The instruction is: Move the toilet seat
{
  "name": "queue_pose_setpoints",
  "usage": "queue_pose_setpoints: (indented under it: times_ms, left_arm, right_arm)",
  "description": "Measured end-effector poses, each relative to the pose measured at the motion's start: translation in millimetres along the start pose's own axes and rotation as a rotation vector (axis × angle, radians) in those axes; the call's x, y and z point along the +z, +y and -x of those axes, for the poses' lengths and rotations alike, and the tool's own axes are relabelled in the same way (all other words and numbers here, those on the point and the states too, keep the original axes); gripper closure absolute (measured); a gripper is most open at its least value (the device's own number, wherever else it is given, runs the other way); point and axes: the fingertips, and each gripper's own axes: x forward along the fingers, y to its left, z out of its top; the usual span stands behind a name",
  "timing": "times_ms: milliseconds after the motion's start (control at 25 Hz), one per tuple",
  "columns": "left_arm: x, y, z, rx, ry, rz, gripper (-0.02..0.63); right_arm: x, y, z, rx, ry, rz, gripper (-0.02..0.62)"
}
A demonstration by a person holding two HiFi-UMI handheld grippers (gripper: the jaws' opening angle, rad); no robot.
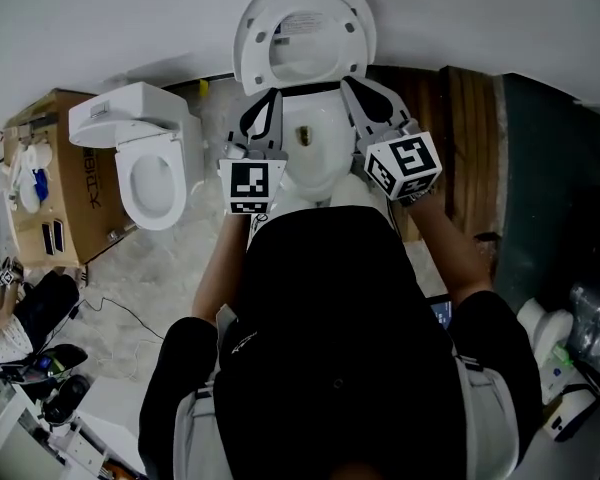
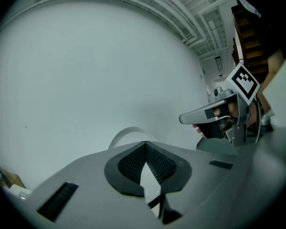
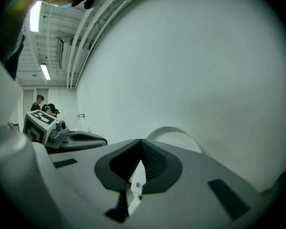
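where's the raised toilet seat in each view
Head view: toilet seat at top centre, upright against the wall.
Left gripper view: seat is a white arc, low, just left of centre.
Right gripper view: seat is a white arc, low, right of centre.
Shared landmark: the pale wall behind it.

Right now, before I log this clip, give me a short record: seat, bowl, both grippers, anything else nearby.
toilet seat: raised, upright against the wall
bowl: uncovered, both grippers held over it
left gripper: jaws together, nothing between them
right gripper: jaws together, nothing between them
second toilet: on the floor at left, beside a cardboard box
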Motion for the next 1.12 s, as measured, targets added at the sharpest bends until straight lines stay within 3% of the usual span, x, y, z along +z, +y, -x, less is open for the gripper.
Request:
queue_pose_setpoints:
  times_ms: [360,560,800,1120]
  left_arm:
    - [17.7,-30.2,43.4,-0.052,-0.057,0.023,0.597]
    - [23.1,-40.1,54.2,-0.036,-0.073,0.057,0.597]
    - [23.9,-54.7,68.5,-0.002,-0.067,0.041,0.597]
    - [31.6,-114.6,99.2,0.019,-0.057,0.07,0.597]
  right_arm:
    - [13.0,35.6,46.5,-0.002,-0.045,0.01,0.581]
    - [17.0,42.7,62.9,-0.009,-0.047,-0.016,0.581]
    - [14.3,40.5,99.5,-0.043,-0.068,-0.04,0.581]
    - [6.5,31.6,165.0,-0.09,-0.095,-0.116,0.581]
